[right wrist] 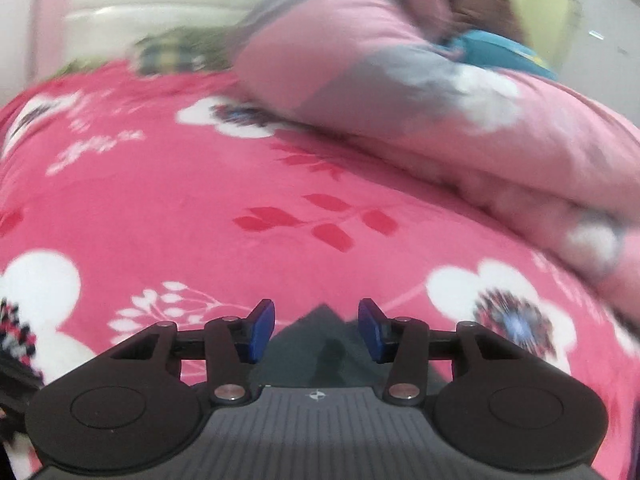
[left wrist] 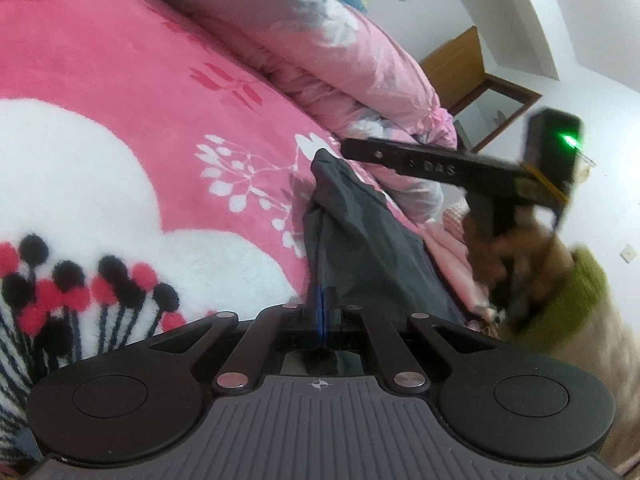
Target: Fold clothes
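A dark grey garment (left wrist: 360, 236) lies on the pink flowered blanket (left wrist: 120, 80). My left gripper (left wrist: 322, 304) is shut on its near edge, the blue pads pressed together on the cloth. In the left wrist view my right gripper (left wrist: 352, 148) reaches in from the right, just above the garment's far corner. In the right wrist view the right gripper (right wrist: 316, 330) is open, its blue pads (right wrist: 260, 330) wide apart, with a corner of the dark garment (right wrist: 320, 332) lying between them, not pinched.
A rumpled pink quilt (left wrist: 328, 52) is heaped along the far side of the bed and shows in the right wrist view (right wrist: 440, 112). Folded pink clothes (left wrist: 452, 264) lie beside the garment. A wooden chair (left wrist: 476, 76) stands by the white wall.
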### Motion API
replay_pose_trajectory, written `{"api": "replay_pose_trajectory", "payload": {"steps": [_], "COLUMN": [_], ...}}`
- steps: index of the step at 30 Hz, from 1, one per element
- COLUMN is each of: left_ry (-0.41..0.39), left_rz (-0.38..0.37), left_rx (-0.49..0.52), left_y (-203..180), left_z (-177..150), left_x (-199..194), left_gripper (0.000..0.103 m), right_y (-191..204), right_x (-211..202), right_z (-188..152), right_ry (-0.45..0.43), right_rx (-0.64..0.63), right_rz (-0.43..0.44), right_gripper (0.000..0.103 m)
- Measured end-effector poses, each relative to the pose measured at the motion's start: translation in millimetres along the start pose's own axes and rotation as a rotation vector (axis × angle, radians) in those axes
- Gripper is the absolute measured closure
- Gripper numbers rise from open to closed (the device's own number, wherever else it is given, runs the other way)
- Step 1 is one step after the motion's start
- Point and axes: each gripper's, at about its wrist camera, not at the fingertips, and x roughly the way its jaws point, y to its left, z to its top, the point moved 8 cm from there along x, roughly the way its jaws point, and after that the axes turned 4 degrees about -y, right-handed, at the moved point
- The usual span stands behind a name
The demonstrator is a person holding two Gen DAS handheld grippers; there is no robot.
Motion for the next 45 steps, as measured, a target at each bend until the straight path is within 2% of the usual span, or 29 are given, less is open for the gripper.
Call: {"api": "replay_pose_trajectory", "payload": {"steps": [5,8,10,11,12,13,15,18,23,30,32,36,39,42,45], "left_ry": [-0.01,-0.011,-0.011,-0.011,-0.011,-0.012,-0.014,-0.016,-0.017,-0.019,-0.019,-0.021,-0.022,-0.044,-0.069], "left_rz": [-0.012,-0.018,-0.022,-0.023,-0.024,-0.024,-0.026,-0.028,-0.031,-0.035,-0.033,-0.025,-0.019,0.001,0.024], "left_rx": [0.035,0.037,0.04,0.042,0.045,0.048,0.053,0.053,0.047,0.036,0.036,0.011,-0.009,0.0,0.015], "left_y": [-2,-3,-3,-4,-3,-3,-4,-4,-4,-3,-3,-3,-3,-4,-6], "left_z": [-1,-1,-1,-1,-1,-1,-1,-2,-4,-5,-4,-2,1,6,13], "left_x": [-3,-5,-6,-7,-9,-10,-10,-8,-3,0,0,0,0,-4,-9], "left_gripper": [0.103,0.103,0.103,0.103,0.103,0.103,0.103,0.103,0.103,0.102,0.102,0.101,0.101,0.099,0.089], "right_y": [-20,-24,-24,-25,-26,-27,-30,-33,-49,-59,-58,-75,-87,-99,-95], "right_x": [33,48,54,54,52,50,47,41,29,40,48,54,40,10,-21], "right_z": [4,2,-2,-2,-2,-2,-1,0,4,-7,-13,-19,-18,-21,-37], "right_ry": [0.106,0.166,0.209,0.207,0.199,0.19,0.173,0.148,0.057,0.054,0.057,0.052,0.019,-0.019,-0.027], "right_rx": [-0.02,-0.032,-0.035,-0.027,-0.016,-0.005,0.018,0.052,0.116,0.156,0.128,0.191,0.258,0.305,0.339], "right_rz": [0.151,0.218,0.261,0.271,0.278,0.285,0.298,0.318,0.264,0.196,0.135,0.053,0.016,-0.026,-0.033], "right_gripper": [0.057,0.064,0.072,0.073,0.08,0.094,0.103,0.103,0.103,0.103,0.103,0.103,0.103,0.103,0.103]}}
